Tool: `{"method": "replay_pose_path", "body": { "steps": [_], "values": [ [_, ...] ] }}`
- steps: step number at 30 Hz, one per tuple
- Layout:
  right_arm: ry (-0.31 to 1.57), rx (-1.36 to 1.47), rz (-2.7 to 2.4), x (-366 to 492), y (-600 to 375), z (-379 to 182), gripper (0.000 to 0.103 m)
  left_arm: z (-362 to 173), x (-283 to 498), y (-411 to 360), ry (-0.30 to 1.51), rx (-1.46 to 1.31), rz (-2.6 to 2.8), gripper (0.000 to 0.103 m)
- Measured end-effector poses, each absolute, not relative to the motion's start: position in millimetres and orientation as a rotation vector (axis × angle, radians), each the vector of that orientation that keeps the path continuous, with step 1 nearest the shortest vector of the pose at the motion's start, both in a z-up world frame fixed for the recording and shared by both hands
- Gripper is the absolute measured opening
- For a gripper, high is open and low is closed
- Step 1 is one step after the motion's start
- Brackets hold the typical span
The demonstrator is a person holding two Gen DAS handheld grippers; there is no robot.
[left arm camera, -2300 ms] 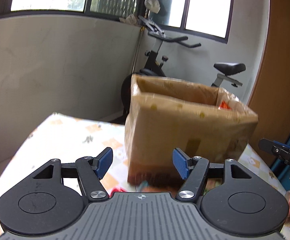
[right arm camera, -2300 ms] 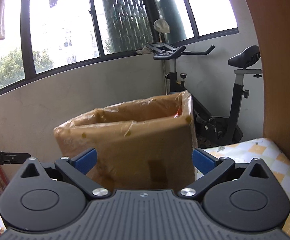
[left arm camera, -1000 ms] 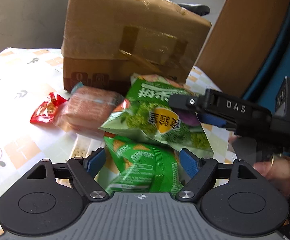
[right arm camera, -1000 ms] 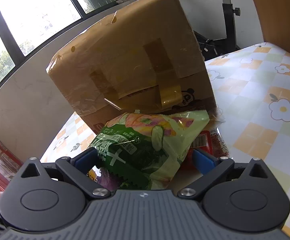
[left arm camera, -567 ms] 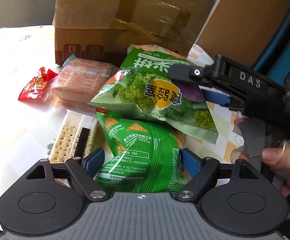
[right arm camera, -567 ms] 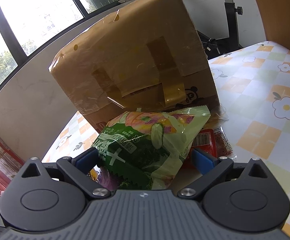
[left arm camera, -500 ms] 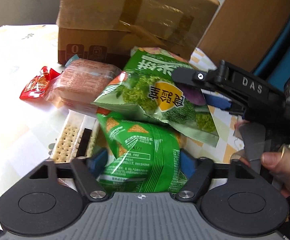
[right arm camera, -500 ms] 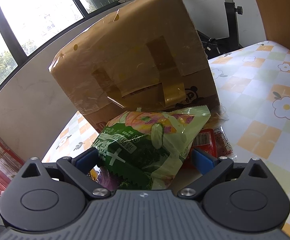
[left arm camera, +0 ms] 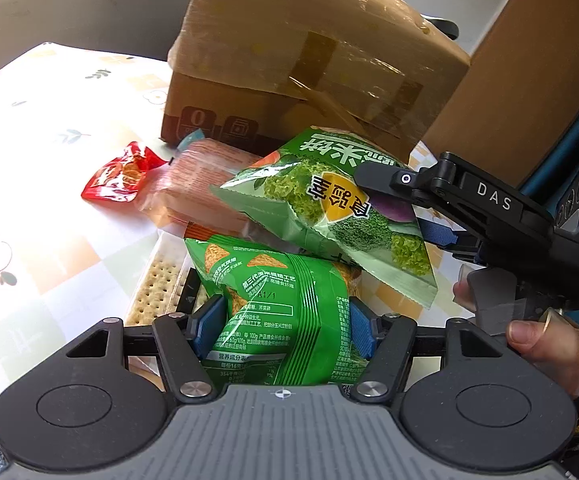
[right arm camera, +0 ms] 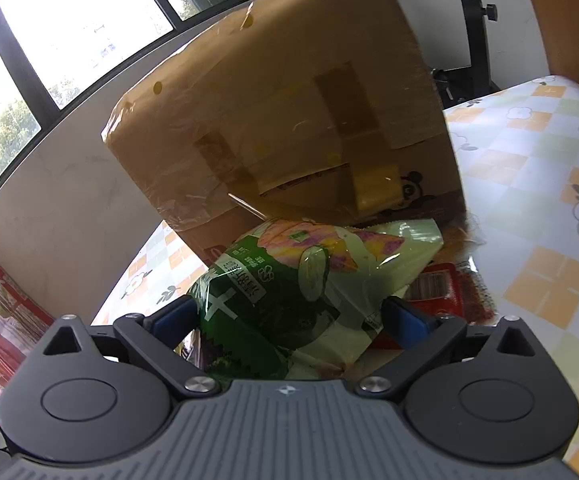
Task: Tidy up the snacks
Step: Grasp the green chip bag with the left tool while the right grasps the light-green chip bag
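Left claw [left arm camera: 283, 326] has closed on green chip bag [left arm camera: 285, 312]

Glossy crinkled plastic snack bags [left arm camera: 285, 304], tape-shiny cardboard box [right arm camera: 289, 120], smooth tablecloth [right arm camera: 537, 168].

Cardboard box [left arm camera: 309, 64]: tan-brown, glossy tape. Tablecloth [left arm camera: 29, 152]: white with orange and pale green checks, flower print. Two snack bags: vivid green [left arm camera: 285, 300] and green with yellow badge [left arm camera: 329, 208]. Small packet [left arm camera: 119, 174]: red.
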State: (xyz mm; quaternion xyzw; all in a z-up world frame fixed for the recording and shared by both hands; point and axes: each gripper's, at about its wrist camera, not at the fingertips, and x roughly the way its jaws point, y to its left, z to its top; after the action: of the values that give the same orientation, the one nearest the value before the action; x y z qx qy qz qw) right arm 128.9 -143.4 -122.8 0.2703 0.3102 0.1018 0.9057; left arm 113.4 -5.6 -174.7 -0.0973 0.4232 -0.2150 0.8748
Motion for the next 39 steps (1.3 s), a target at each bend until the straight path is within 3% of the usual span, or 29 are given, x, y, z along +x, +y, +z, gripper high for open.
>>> {"method": "replay_pose_path", "body": {
  "steps": [11,18,39],
  "values": [
    [0.656,0.596,0.209,132.2,-143.1,-130.5,0.103,-169.9,105.0,10.2,0.868,-0.243,-0.393,0.067],
    [0.633,0.621,0.234,120.7,-152.7,-126.3,0.094,-161.0,99.0,26.8,0.839,-0.268,-0.333,0.067],
    [0.579,0.548,0.269,76.5,-171.0,-109.1,0.086,-134.7,94.2,50.2,0.7,-0.33,-0.236,0.067]
  ]
}}
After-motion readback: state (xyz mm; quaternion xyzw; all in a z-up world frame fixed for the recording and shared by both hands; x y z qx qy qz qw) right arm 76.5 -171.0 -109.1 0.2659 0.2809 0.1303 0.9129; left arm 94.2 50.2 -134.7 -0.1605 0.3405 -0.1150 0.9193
